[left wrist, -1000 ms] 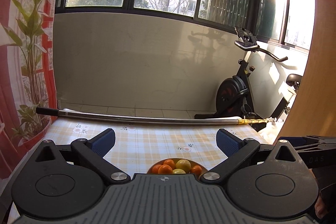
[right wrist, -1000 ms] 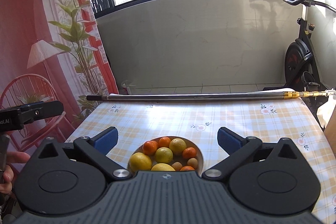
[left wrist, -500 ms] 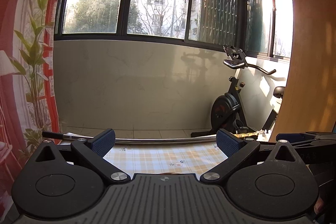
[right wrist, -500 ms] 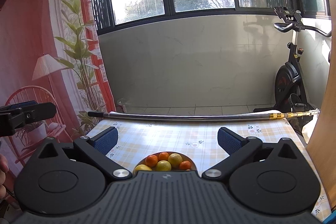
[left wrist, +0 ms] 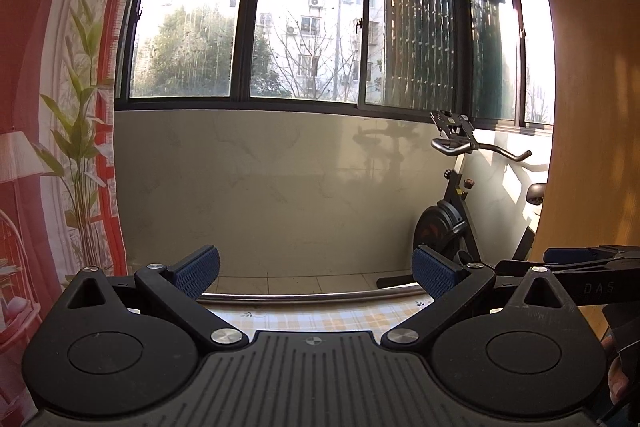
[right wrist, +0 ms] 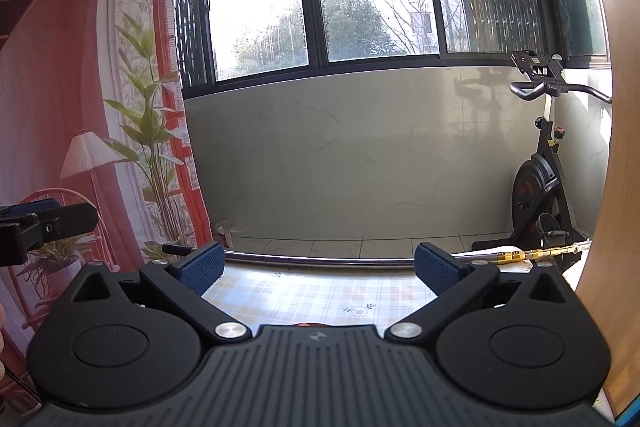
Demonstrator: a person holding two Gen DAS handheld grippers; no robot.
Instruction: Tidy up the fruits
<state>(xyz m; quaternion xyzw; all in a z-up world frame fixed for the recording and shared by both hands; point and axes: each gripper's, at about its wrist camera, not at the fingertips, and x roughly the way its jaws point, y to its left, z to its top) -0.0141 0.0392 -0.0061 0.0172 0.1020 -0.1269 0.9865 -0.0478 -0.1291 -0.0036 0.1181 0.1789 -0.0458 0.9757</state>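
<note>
**Both grippers raised, fruit almost hidden**

The left gripper (left wrist: 316, 273) and right gripper (right wrist: 318, 269) both have their blue-padded fingers spread wide with nothing between them. Low in the right wrist view, a sliver of orange fruit (right wrist: 303, 324) peeks over the gripper body, on the checked tablecloth (right wrist: 320, 295). A metal pole (right wrist: 320, 261) lies along the table's far edge.
</note>
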